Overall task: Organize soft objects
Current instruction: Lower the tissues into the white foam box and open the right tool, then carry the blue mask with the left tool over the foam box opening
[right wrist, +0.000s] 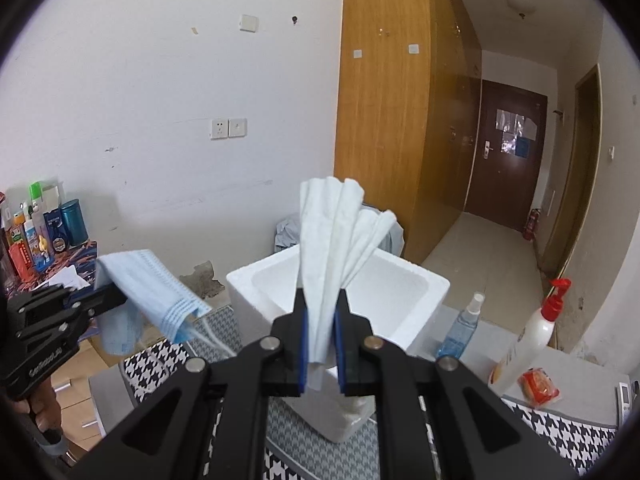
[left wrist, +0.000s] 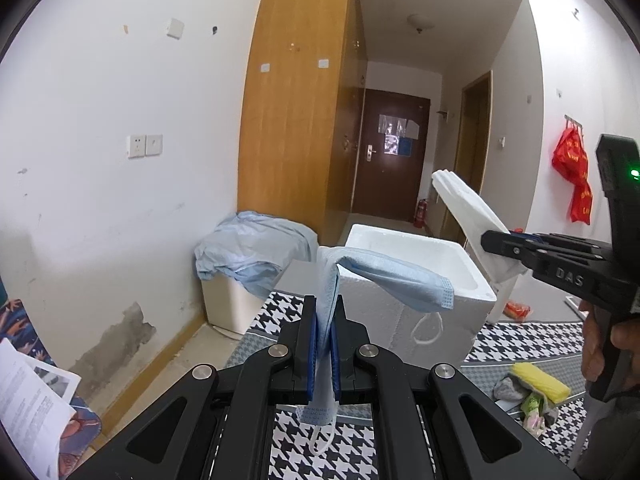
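While you hold both pieces aloft, your left gripper has its jaws clamped on the blue face mask, and your right gripper pinches the white folded tissue, both near the open foam box. Neither is in yet; the yellow sponge and scraps wait on the counter.

A mask is being held before the foam box by the left tool; tissue is being held over it by the right tool.
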